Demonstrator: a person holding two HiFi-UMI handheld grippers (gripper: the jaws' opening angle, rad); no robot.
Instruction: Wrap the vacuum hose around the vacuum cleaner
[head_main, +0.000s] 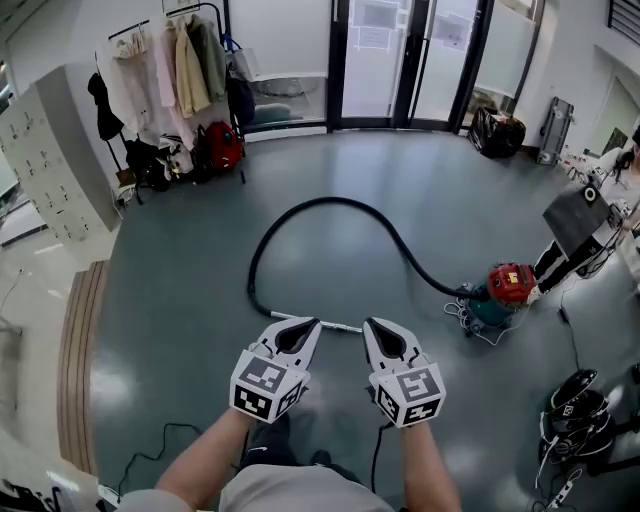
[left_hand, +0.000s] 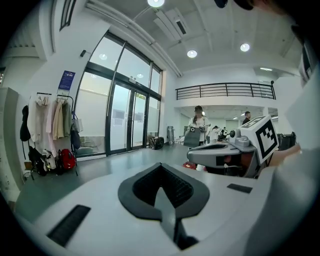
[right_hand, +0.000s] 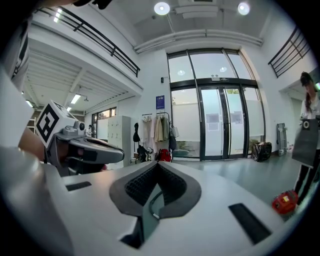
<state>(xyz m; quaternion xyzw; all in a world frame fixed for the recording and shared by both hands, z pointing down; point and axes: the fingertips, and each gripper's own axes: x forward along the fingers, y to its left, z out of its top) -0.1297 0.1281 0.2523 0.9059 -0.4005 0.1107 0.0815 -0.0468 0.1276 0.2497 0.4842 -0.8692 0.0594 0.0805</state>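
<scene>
grey smooth floor (head_main: 180, 300) fills a wide hall, with glass doors (head_main: 400, 60) at the far side, a clothes rack (head_main: 165, 60) with coats and a red bag (head_main: 222, 145) at the far left, and pale lockers (head_main: 50, 170) along the left wall. on this floor the vacuum cleaner (head_main: 503, 290), red on top and teal below, stands to the right, well apart from the person. the black vacuum hose (head_main: 300, 205) is not wrapped: from the cleaner it runs away from the person, makes 1 big open loop, comes back on the left side and ends in a thin metal tube (head_main: 340, 326) lying flat. this tube is just in front of the 2 grippers in the head view; i cannot tell if any tip touches it. the left gripper (head_main: 303, 330) has its jaws pressed fully together, with nothing between them. the right gripper (head_main: 378, 332) is the same, jaws together and empty. both are held side by side, near each other, tips pointing toward the loop. a loose white cable (head_main: 470, 325) lies beside the cleaner.
</scene>
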